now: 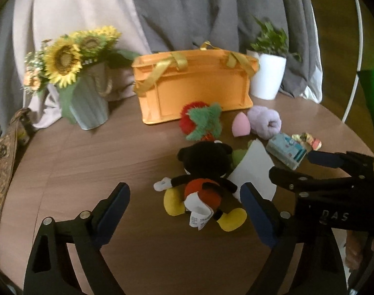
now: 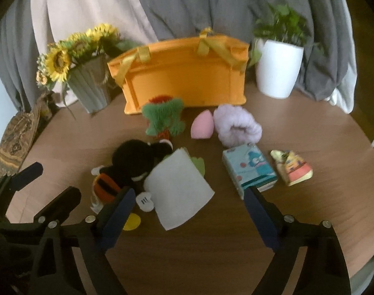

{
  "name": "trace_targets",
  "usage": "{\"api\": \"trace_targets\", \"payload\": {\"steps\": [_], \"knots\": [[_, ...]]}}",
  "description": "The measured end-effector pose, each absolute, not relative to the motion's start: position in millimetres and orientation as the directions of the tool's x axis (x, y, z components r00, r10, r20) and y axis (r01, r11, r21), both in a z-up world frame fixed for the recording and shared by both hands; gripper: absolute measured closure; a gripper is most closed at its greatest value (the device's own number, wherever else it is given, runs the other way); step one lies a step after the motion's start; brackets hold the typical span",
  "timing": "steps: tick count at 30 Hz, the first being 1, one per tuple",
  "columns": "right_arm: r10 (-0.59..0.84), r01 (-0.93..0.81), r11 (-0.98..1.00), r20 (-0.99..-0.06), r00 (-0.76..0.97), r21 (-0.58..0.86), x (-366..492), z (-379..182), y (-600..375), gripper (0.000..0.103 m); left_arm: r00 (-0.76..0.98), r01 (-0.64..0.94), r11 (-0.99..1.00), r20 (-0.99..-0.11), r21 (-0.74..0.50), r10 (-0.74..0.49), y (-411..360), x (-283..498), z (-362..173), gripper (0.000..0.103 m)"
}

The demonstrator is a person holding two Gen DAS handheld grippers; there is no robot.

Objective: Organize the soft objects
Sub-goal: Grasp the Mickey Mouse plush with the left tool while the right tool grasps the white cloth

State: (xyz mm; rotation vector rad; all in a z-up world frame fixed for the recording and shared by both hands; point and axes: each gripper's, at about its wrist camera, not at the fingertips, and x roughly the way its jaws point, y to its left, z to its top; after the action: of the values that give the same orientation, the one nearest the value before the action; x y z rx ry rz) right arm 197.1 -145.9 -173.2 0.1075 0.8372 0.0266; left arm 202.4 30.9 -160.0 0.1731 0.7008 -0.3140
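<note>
Several soft toys are lying before the orange basket (image 1: 194, 86) on the bench (image 1: 113, 152): a black mouse plush (image 1: 201, 179), its tag unreadable. Both grippers' jaws are standing apart, empty; "DAS" is showing on the right gripper (image 2: 189, 211).

Both wrist views look down-forward across the round table (image 1: 88, 152) toward the orange basket (image 1: 194, 91), near range. Left view sits left of right; both share basket and toys before it.

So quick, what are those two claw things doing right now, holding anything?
Left gripper: open, holding nothing; the mouse doll lies between its fingers, untouched.
Right gripper: open, holding nothing; the white roll lies just ahead.
</note>
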Motion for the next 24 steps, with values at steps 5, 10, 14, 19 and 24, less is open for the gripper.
{"api": "trace_targets", "payload": {"steps": [5, 10, 14, 19, 24], "knots": [[0.082, -0.002, 0.995, -0.774, 0.627, 0.103, 209, -193, -144, 0.023, 0.677, 0.384, 0.923, -0.686, 0.021, -0.266, 27, 213, -176, 0.022], [0.109, -0.017, 0.992, -0.798, 0.593, 0.123, 218, -208, -142, 0.030, 0.652, 0.402, 0.916, -0.695, -0.020, -0.302, 27, 221, -186, 0.025], [0.115, -0.021, 0.992, -0.813, 0.570, 0.126, 225, -218, -140, 0.038, 0.626, 0.412, 0.909, -0.708, -0.055, -0.327, 25, 228, -192, 0.029], [0.097, -0.023, 0.995, -0.822, 0.561, 0.101, 227, -223, -138, 0.046, 0.608, 0.423, 0.902, -0.712, -0.086, -0.353, 23, 234, -197, 0.037], [0.088, -0.040, 0.996, -0.824, 0.559, 0.079, 227, -222, -134, 0.069, 0.578, 0.425, 0.898, -0.731, -0.111, -0.363, 20, 239, -205, 0.060]]}}
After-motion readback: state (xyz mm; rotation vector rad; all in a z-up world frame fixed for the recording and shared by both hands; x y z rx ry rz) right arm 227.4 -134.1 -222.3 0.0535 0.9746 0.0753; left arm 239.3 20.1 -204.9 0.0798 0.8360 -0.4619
